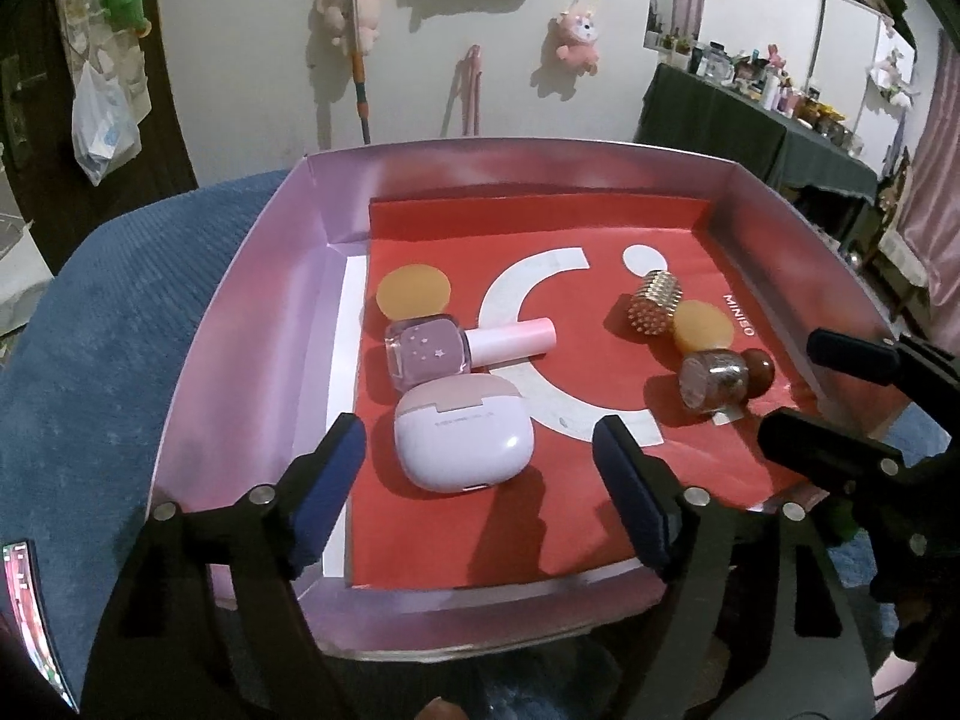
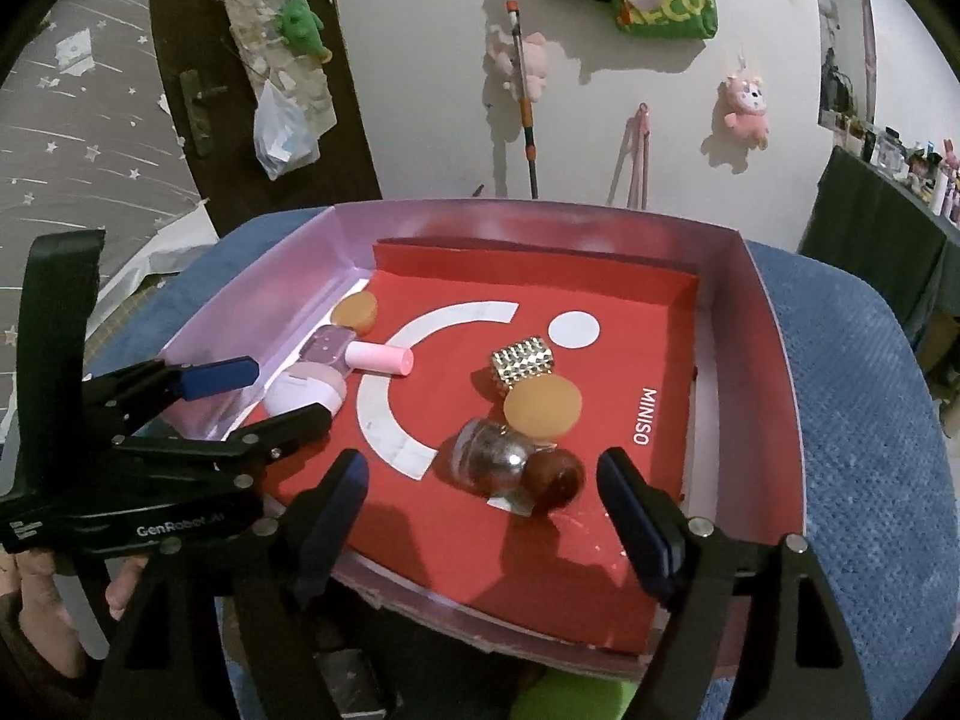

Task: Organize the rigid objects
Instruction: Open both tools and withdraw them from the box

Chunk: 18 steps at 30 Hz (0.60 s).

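1. Left tool (image 1: 480,468): released, jaws apart, nothing gripped; the earbud case (image 1: 462,441) lies flat between them, untouched.
2. Right tool (image 2: 483,501): released, empty; the glass bottle (image 2: 492,461) lies on its side just ahead, round brown cap (image 2: 555,476) toward the right.
3. Nail polish bottle (image 1: 429,351) lies behind the case, long axis crosswise, pink cap (image 1: 510,339) pointing right.
4. All rest inside the pink tray (image 1: 258,312) on its red liner (image 1: 540,516).
5. Farther back: two amber discs (image 1: 414,291) (image 1: 702,327) and a studded gold cylinder (image 1: 654,300).
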Available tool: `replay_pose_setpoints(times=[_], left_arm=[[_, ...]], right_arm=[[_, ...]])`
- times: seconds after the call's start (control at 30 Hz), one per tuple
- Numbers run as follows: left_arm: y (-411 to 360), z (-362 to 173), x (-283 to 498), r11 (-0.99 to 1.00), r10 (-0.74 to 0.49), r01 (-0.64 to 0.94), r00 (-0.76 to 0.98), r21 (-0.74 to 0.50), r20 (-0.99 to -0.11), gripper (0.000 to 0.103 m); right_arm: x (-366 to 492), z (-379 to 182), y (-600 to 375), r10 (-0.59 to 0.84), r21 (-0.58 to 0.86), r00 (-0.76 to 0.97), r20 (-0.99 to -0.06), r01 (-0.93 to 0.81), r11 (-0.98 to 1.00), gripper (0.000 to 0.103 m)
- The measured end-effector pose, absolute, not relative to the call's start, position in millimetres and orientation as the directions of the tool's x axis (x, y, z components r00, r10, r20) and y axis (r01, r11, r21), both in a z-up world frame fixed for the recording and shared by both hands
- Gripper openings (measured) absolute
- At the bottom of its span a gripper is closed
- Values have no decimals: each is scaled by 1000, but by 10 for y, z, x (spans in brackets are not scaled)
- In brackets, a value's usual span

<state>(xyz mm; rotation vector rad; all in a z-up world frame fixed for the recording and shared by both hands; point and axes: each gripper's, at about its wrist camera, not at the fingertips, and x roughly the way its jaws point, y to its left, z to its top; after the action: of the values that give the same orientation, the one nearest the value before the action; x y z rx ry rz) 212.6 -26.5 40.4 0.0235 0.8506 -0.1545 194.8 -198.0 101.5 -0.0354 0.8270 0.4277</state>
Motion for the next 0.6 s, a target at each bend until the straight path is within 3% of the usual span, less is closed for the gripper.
replay_pose_setpoints(times=[0.2, 0.3, 0.43, 0.5, 0.6], left_arm=[[-279, 443, 2057, 989, -119, 145, 660, -29, -741, 83], [-280, 466, 2028, 989, -119, 145, 666, -29, -737, 86], [-293, 489, 1987, 989, -122, 145, 673, -31, -730, 89], [-297, 503, 1967, 990, -114, 141, 680, -24, -724, 99], [-274, 539, 1928, 992, -101, 128, 694, -15, -713, 102]], right_arm=[[1849, 1075, -1997, 382, 143, 609, -695, -403, 904, 87], [1793, 1124, -2010, 375, 128, 635, -676, -400, 908, 99], [1751, 1180, -2065, 378, 131, 651, -658, -396, 909, 100], [1731, 1190, -2087, 384, 138, 651, -655, -396, 908, 100], [1706, 1205, -2102, 391, 147, 652, -650, -398, 906, 100]])
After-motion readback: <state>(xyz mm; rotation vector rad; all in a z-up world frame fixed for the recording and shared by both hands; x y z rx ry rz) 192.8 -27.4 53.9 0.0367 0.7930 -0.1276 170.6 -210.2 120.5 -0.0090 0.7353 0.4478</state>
